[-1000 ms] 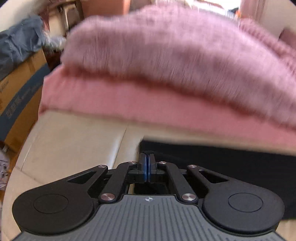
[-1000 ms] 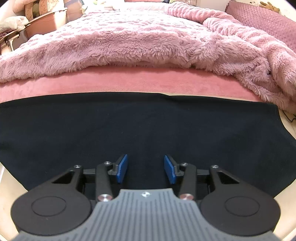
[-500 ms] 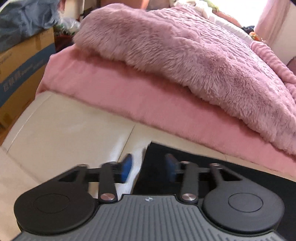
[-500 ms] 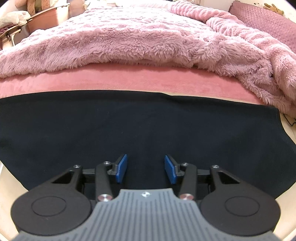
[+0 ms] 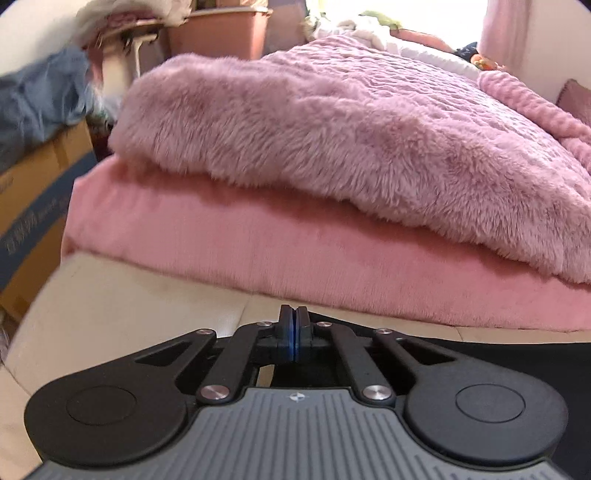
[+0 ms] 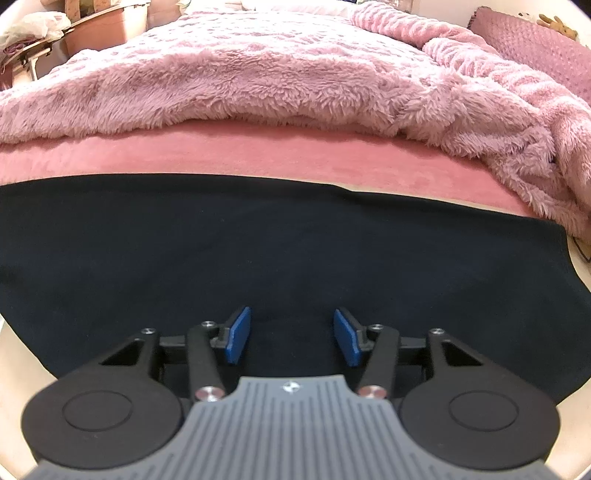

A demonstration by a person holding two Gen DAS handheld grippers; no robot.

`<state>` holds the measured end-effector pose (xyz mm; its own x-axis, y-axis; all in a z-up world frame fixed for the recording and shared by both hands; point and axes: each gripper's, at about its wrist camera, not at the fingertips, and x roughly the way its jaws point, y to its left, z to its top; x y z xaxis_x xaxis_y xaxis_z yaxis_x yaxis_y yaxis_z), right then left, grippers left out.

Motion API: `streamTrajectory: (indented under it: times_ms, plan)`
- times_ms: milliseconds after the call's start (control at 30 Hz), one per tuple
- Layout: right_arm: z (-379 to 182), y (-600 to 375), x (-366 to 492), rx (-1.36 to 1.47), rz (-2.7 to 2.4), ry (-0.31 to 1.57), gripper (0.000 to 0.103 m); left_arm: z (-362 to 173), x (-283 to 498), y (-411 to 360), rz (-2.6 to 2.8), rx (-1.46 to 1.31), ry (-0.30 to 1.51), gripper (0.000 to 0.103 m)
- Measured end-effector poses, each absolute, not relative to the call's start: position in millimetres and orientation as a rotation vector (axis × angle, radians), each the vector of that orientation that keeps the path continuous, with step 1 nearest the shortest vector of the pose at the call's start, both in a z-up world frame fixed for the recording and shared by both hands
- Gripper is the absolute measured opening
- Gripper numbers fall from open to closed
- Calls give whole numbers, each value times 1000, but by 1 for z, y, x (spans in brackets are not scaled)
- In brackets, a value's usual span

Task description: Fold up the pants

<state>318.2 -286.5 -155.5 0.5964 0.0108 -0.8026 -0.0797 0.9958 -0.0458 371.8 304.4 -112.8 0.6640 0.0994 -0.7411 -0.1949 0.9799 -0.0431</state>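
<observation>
The black pants [image 6: 280, 251] lie spread flat on a cream surface, filling the middle of the right wrist view. My right gripper [image 6: 291, 332] hovers over their near part; its jaws are opening, and the blue pads [image 6: 238, 334] stand apart with only flat cloth beneath them. In the left wrist view just the left end of the pants [image 5: 498, 354] shows, running in from the right to the fingertips. My left gripper [image 5: 294, 321] is shut there, pads pressed together on the pants' corner.
A cream padded surface [image 5: 129, 306] carries the pants. Behind it a pink sheet [image 5: 295, 251] lies under a fluffy pink blanket [image 5: 332, 129]. A cardboard box [image 5: 33, 206] with blue cloth on top stands at the left, and a pink bin [image 5: 221, 33] farther back.
The left gripper opened beside the pants' corner half a second ago and has now shut on it, shifting slightly. The right gripper's pads have spread a little wider; that hand stayed put.
</observation>
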Motion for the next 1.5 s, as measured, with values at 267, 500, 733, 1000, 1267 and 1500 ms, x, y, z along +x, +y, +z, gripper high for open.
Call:
streamTrajectory:
  times_ms: [267, 500, 733, 1000, 1267, 1500]
  plan:
    - [-156, -287, 318, -78, 52, 933, 49, -137, 387, 301, 258, -106, 875, 9]
    - [-144, -286, 310, -61, 18, 902, 47, -95, 331, 320, 303, -321, 824, 37]
    - [-125, -289, 273, -40, -30, 902, 48, -117, 273, 332, 284, -742, 866, 45]
    - [-107, -310, 201, -34, -98, 937, 54, -147, 268, 329, 314, -965, 794, 45]
    - [-126, -299, 189, -45, -99, 971, 56, -150, 274, 321, 377, -928, 778, 26]
    - [-141, -293, 207, 22, -158, 991, 0, -145, 279, 316, 424, -839, 768, 3]
